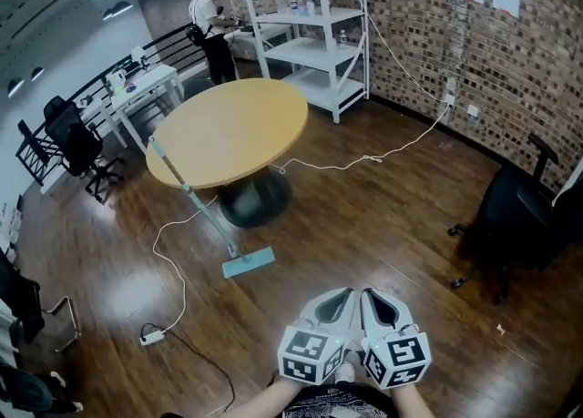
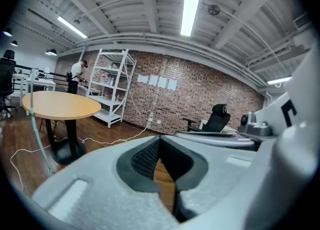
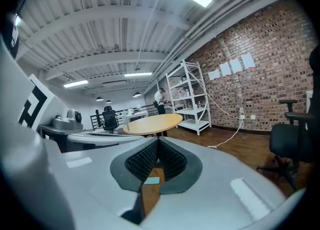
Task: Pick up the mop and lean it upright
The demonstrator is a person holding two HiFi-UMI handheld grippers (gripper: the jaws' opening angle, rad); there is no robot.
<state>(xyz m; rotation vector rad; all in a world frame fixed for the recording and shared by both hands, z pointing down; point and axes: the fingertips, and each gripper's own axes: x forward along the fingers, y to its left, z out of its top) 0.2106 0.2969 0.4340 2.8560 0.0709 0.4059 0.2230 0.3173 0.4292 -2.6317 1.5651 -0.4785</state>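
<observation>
- Mop [image 1: 211, 216]: head flat on the floor near the table's foot. The handle slants up and its top rests on the table [image 1: 239, 125] rim. It's propped at a lean, not lying down.
- The rim carries the handle and the head's grip on the floor stops it sliding, which is why it stands unaided.
- Left gripper [image 1: 344, 298]: jaws closed tip to tip, nothing between them. It's tucked in by the person's waist.
- Right gripper [image 1: 369, 298]: also fully closed and empty. The pale blue in its pad gap is the mop head seen far off, not held.
- Both grippers sit side by side, well apart from the mop. That's a parked pose, not a reach.
- My read: the lean is either done or needs to be steeper; I can't tell which.
- A cable [image 1: 171, 266] loops on the floor near the head and is a snag risk on any approach.
</observation>
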